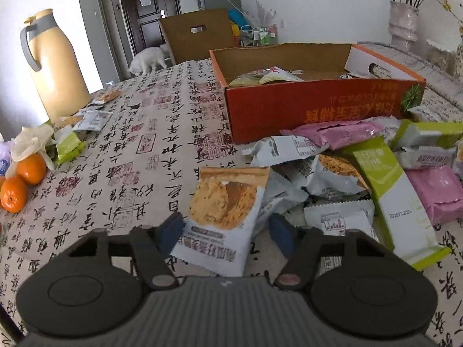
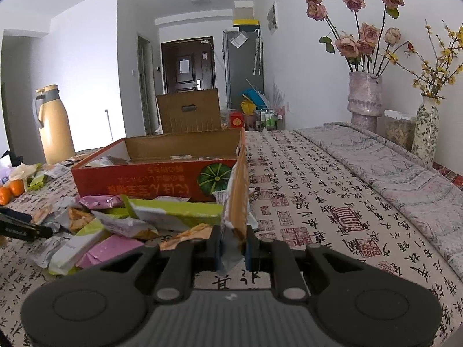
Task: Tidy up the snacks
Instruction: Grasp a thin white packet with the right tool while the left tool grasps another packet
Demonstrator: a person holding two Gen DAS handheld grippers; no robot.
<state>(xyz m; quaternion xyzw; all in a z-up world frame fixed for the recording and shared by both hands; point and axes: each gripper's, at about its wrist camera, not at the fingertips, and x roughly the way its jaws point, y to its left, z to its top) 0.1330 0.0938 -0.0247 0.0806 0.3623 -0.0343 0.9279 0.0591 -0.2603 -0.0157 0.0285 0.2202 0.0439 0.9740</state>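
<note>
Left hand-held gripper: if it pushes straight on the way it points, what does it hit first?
Most likely the white-and-brown snack packet, which already lies between the fingers of the left hand-held gripper. Past it is the heap of packets, then the orange cardboard box. Depth is unclear, so the tablecloth could come first.

White walls (image 2: 86,43), dark door (image 2: 187,66), daylight.
</note>
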